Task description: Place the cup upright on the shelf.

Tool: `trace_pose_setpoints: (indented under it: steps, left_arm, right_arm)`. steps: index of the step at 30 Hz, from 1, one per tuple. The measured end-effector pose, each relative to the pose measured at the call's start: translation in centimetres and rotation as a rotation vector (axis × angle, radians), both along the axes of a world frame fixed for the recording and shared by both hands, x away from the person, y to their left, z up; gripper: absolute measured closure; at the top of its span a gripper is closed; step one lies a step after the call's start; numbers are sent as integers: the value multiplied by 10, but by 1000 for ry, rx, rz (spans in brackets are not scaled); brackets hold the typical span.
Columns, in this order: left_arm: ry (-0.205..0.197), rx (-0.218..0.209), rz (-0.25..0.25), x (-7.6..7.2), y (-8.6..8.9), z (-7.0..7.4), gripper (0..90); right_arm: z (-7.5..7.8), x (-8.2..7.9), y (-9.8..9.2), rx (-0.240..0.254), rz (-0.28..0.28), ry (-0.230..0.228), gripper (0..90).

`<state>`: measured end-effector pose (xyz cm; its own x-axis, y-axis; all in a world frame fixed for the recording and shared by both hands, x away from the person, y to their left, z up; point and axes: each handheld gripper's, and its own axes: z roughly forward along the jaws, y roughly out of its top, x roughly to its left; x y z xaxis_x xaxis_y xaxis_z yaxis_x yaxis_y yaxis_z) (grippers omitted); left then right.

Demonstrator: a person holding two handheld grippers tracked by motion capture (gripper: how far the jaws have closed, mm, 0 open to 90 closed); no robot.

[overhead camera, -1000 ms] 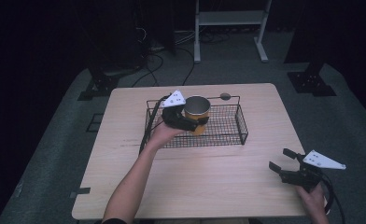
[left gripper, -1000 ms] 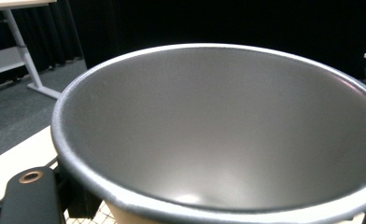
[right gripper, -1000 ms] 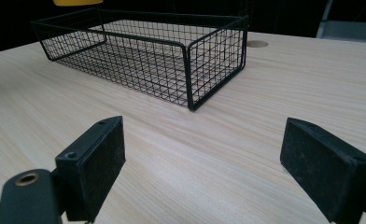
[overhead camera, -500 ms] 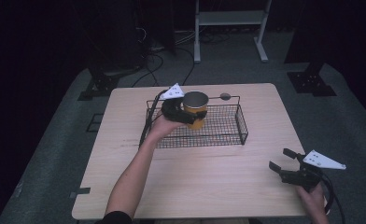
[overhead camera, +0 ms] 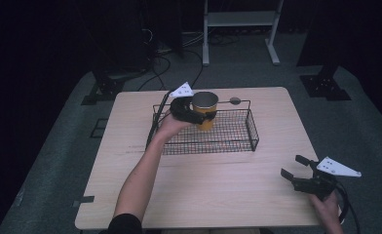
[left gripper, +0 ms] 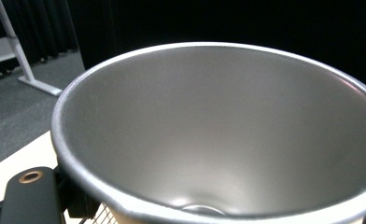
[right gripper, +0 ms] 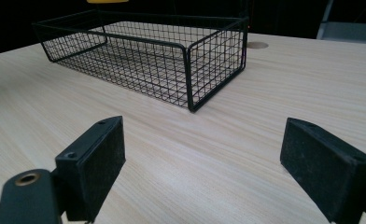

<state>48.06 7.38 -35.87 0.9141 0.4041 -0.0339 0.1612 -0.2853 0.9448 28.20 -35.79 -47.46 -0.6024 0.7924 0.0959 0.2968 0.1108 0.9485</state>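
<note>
**benchrat:** High view first, tool outward: the left gripper (overhead camera: 199,116) is clamped on the cup (overhead camera: 205,108), yellow outside and metal inside. It comes at the cup from the cup's left side, so the jaws sit across the wall just under the rim. The cup stands upright, mouth up, over the back left part of the basket (overhead camera: 238,141). I can't tell if its base touches the mesh or hangs just above it.

**wirework:** So the coming move turns on the vertical, right?

**benchrat:** Pretty much. The cup's long axis points straight up and the basket floor lies right below it, so I'd guess it's either a straight drop or a straight lift, no sideways travel needed. Left gripper view is looking down into the cup (left gripper: 218,135), so that camera rides above the rim.

**wirework:** And the other hand?

**benchrat:** The right gripper (overhead camera: 298,168) is spread wide open, holding nothing, low over the table (overhead camera: 218,195) near its front right corner, well apart from the basket. Right gripper view has the basket (right gripper: 190,70) ahead and a bit left. The left one is clearly nearer.
</note>
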Motion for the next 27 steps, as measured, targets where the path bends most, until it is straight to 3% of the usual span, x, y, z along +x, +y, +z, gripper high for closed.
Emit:
trace_pose_setpoints:
  steps: [6,27]
  left_arm:
    - [5,17,2,9,0,-4,144]
    - [53,109,1,29,-4,-36,142]
  right_arm:
    - [0,0,0,1,1,1,130]
    - [0,0,0,-3,3,-1,130]
